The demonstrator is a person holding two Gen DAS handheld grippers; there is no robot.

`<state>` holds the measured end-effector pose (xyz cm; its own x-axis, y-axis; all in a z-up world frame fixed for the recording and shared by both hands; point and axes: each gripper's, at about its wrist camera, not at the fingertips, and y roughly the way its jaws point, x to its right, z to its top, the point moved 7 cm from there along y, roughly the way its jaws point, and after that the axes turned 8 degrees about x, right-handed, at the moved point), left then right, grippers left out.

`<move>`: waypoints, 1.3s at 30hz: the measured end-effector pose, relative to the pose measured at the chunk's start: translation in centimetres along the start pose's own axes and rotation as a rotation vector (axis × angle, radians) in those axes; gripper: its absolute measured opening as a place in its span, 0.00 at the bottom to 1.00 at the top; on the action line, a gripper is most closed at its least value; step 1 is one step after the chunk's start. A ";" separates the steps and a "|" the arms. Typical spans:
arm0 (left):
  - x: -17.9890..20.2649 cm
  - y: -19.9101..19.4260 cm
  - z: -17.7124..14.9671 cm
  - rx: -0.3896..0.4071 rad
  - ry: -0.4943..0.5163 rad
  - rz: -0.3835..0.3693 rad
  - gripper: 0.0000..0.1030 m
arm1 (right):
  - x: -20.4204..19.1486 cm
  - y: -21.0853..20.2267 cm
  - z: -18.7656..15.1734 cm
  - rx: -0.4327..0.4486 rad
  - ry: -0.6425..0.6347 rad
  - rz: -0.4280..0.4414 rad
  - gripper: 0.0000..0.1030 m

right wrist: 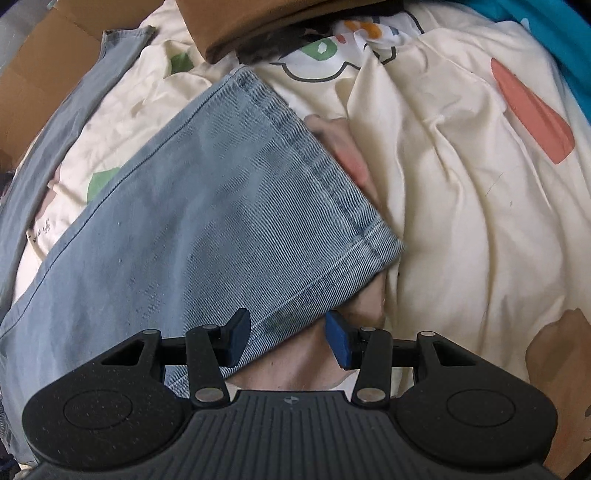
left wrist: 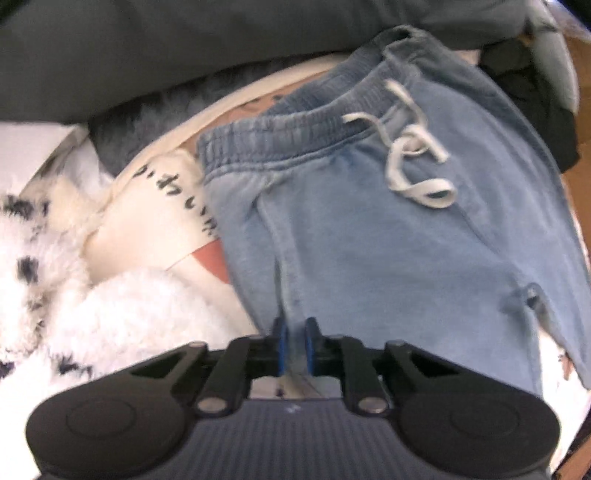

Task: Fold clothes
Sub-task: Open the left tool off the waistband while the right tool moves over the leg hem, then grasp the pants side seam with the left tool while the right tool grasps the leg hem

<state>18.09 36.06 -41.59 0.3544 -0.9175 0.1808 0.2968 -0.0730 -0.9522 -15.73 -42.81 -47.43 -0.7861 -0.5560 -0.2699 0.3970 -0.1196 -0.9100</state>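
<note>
Light blue sweatpants [left wrist: 369,236] with an elastic waistband and a white drawstring [left wrist: 410,147] lie spread on a cream printed sheet [left wrist: 162,218]. My left gripper [left wrist: 295,343] is shut on the fabric near the crotch seam, which runs between its blue pads. In the right wrist view a light blue denim leg [right wrist: 207,221] with a stitched hem lies on the cream sheet [right wrist: 461,192]. My right gripper [right wrist: 288,339] is open, its blue pads on either side of the leg's lower edge just back from the hem corner.
A white fluffy blanket with dark spots [left wrist: 66,280] lies at the left. A grey cushion [left wrist: 184,40] runs along the back and dark clothes [left wrist: 532,110] sit at the right. A brown cushion [right wrist: 266,26], cardboard [right wrist: 44,85] and a grey garment [right wrist: 70,122] border the sheet.
</note>
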 end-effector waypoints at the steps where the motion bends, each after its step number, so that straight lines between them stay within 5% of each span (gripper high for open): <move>1: -0.3 0.4 0.0 -0.002 -0.008 0.008 0.09 | -0.1 0.0 -0.2 -0.003 -0.002 -0.001 0.50; 11: -2.1 1.8 0.4 0.063 -0.032 0.109 0.03 | 0.4 0.4 -0.9 -0.029 0.024 -0.016 0.50; 18: -0.6 -2.2 -1.3 0.079 -0.079 0.022 0.17 | -0.2 0.4 -0.9 -0.020 0.060 0.044 0.50; 26: 2.9 -2.3 -5.9 0.005 -0.141 -0.130 0.16 | -0.1 0.5 -1.2 -0.035 0.092 0.055 0.50; 34: 2.3 2.2 -8.1 -0.021 -0.176 -0.089 0.03 | -0.5 0.0 -0.8 -0.038 0.044 0.045 0.50; 39: 1.7 3.1 -7.4 0.013 -0.169 -0.027 0.03 | -0.5 -0.3 -0.8 -0.033 0.047 0.036 0.50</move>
<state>13.02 31.39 -46.12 0.4903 -0.8361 0.2459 0.3191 -0.0903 -0.9434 -15.83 -41.84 -47.27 -0.7935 -0.5201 -0.3160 0.4100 -0.0732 -0.9092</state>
